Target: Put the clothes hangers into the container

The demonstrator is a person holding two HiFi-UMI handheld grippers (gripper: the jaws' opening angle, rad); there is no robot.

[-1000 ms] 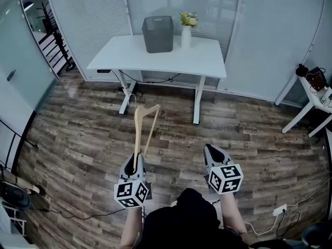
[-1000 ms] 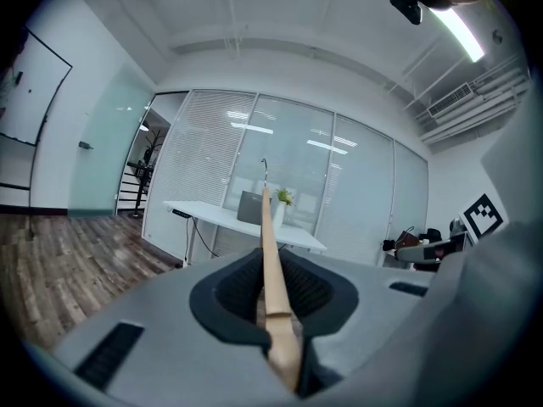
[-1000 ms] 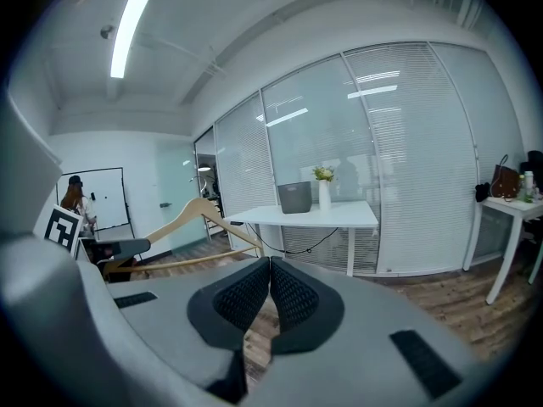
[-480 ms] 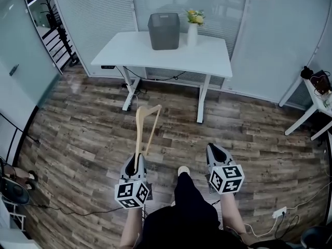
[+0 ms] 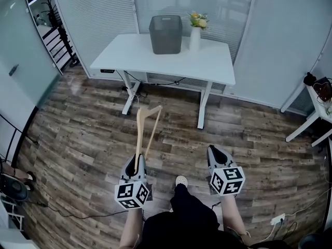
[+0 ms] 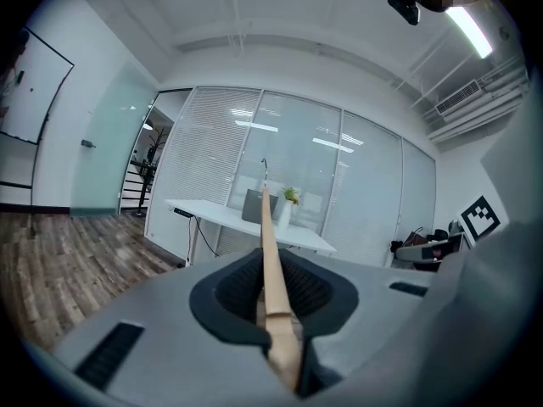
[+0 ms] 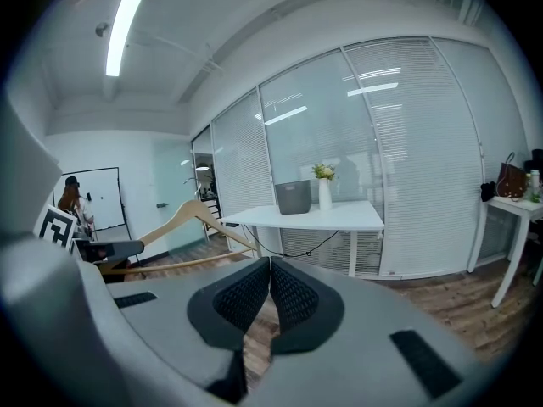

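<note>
A pale wooden clothes hanger [image 5: 142, 131] sticks out forward from my left gripper [image 5: 136, 165], which is shut on one end of it. In the left gripper view the hanger [image 6: 270, 261] runs straight out between the dark pads. The right gripper view shows the same hanger [image 7: 182, 227] off to the left. My right gripper [image 5: 215, 154] is shut with nothing in it, its pads [image 7: 270, 291] meeting at the tips. The dark grey container [image 5: 166, 33] stands on the white desk [image 5: 155, 56] ahead, well beyond both grippers.
A white vase with flowers [image 5: 195, 32] stands right next to the container. The desk's legs [image 5: 204, 108] rest on wood-plank floor. A small white table [image 5: 316, 115] is at the right edge. Cables and a power strip [image 5: 277, 220] lie on the floor at lower right.
Both grippers and the person have moved forward toward the desk, which now looks slightly nearer and shifted right. A shoe has appeared between the grippers. The hanger stays held the same way.
</note>
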